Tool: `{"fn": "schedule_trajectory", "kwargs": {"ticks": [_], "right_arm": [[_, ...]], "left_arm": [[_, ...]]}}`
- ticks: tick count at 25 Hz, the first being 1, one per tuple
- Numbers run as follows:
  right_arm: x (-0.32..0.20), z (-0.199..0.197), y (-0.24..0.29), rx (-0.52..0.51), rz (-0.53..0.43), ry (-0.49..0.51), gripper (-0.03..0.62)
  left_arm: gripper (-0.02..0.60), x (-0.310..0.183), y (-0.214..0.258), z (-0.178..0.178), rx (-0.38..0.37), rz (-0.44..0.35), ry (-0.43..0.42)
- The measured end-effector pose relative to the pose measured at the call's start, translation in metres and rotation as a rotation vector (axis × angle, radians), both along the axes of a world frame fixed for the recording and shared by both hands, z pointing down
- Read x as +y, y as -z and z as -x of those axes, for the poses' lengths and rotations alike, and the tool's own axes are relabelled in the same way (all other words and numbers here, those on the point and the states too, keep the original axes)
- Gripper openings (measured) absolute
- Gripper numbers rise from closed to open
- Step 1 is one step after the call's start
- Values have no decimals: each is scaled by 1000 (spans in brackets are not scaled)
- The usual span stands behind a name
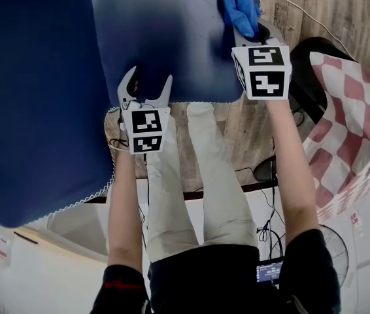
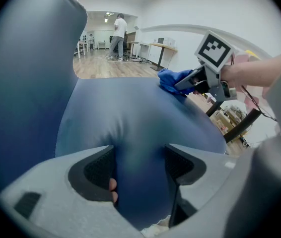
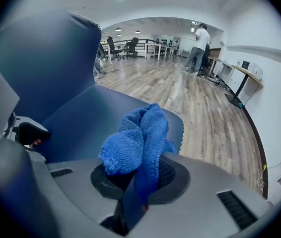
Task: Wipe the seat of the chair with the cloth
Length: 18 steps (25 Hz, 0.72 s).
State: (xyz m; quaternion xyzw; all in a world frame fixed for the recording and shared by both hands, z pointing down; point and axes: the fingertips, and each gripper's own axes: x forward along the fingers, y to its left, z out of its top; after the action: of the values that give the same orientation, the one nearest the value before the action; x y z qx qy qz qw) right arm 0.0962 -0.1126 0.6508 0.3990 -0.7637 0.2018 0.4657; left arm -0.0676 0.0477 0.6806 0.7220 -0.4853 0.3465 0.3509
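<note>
Item: chair-wiping, wipe under way or about to begin. Head view: left tongs (image 1: 150, 78) spread, straddling the front edge of the blue seat (image 1: 172, 38) and carrying nothing. Right tongs (image 1: 245, 30) are pinched on the blue cloth (image 1: 238, 6), which lies just beyond their tips on the seat's far right part, close to the seat's edge. The backrest (image 1: 34, 90) lies to the left of the left tongs, with wood floor (image 1: 322, 12) past the right tongs. Left gripper view: both pads apart with the seat bulging up between them; whether the pads press it cannot be told. The cloth (image 2: 173, 79) and right tongs (image 2: 190, 83) are ahead and to the right. Right gripper view: the tongs are closed on a fold of the cloth (image 3: 138, 138), and most of it stands bunched above and in front of the tips. The seat (image 3: 96, 118) spreads ahead and to the left, and the left tongs (image 3: 29, 133) are at far left. Hazards, as judged: the pinch takes only a narrow fold, so dragging against the upholstery could pull the cloth free. The bunched wad offers little flat contact, so strokes may leave parts unwiped. Hard tips pressed low could scrape the fabric. A stroke towards the near edge could run off the seat. Unless the left tongs steady the seat, it may shift under the push.
</note>
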Motion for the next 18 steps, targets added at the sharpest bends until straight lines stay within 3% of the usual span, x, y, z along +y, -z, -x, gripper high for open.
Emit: {"fn": "schedule_trajectory", "kwargs": {"ticks": [18], "right_arm": [[21, 72, -3, -119, 62, 84, 54]], "left_arm": [[319, 0, 1, -1, 3, -15, -1]]}}
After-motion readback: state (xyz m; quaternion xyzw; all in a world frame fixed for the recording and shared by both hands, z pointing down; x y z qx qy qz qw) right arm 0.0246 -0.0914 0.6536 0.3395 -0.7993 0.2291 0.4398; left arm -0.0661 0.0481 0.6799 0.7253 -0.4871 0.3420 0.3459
